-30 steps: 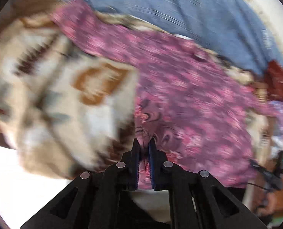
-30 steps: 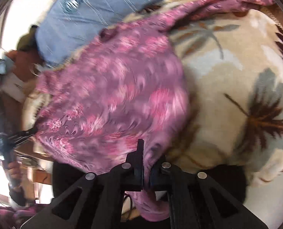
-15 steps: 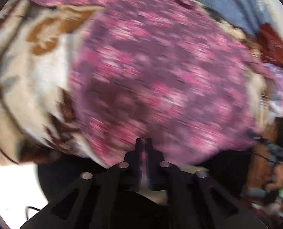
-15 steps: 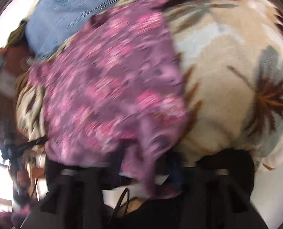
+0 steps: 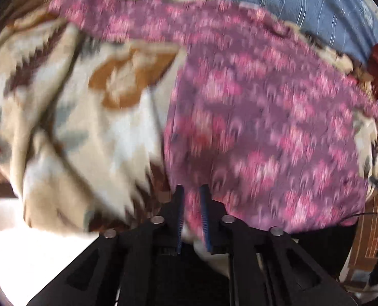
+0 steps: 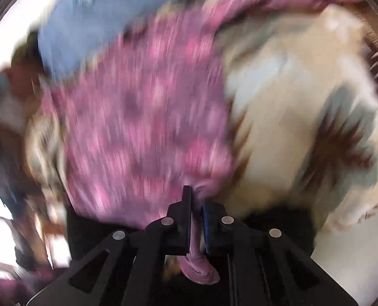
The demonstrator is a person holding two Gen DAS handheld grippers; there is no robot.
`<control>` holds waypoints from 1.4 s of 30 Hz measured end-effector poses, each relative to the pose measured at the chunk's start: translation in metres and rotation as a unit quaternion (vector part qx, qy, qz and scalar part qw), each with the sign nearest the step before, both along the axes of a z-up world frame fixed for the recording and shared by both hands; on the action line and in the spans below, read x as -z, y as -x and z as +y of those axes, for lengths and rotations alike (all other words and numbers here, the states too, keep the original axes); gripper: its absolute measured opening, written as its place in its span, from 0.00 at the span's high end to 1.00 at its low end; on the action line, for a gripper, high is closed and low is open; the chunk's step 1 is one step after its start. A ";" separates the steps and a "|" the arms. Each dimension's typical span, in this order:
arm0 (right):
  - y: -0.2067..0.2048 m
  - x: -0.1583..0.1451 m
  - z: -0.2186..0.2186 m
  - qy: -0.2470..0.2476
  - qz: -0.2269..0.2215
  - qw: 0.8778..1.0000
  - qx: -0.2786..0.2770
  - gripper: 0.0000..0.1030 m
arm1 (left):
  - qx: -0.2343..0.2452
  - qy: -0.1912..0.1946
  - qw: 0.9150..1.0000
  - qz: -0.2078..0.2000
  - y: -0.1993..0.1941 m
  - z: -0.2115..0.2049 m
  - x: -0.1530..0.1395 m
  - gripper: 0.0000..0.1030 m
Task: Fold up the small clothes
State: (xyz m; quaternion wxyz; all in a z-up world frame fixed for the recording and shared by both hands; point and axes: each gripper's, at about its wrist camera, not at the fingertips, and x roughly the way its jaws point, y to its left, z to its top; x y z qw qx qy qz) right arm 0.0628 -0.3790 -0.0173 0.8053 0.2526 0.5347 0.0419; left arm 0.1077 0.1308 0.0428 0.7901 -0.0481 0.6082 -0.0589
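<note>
Since 1 s ago both views have swung and blurred: the pink floral garment (image 5: 260, 117) now lies spread wider over the patterned blanket (image 5: 69, 117), sleeve trailing up-left toward the blue striped cloth (image 5: 303, 2). Left claw (image 5: 191, 191) has opened a little, hem cloth between its jaws but I cannot tell if it is still pinched; right claw (image 6: 196, 196) is nearly closed on a bunched corner of the garment (image 6: 148, 117), a twisted tail hanging out below. Garment extends forward from both claws, long axis running away from them, so my guess is the next fold carries the near hem forward.
</note>
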 end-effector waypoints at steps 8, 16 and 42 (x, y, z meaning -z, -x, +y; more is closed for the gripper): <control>-0.121 -0.020 -0.166 -0.057 -0.051 0.966 0.247 0.42 | -0.011 0.002 0.999 -0.045 -0.129 -0.027 -0.001 0.53; -0.193 -0.004 -0.230 -0.051 -0.022 0.935 0.350 0.91 | -0.020 -0.004 1.000 -0.004 -0.200 -0.050 0.049 0.55; -0.152 -0.061 -0.294 0.059 -0.221 0.913 0.337 0.92 | -0.106 -0.019 0.994 -0.037 -0.257 -0.029 0.064 0.53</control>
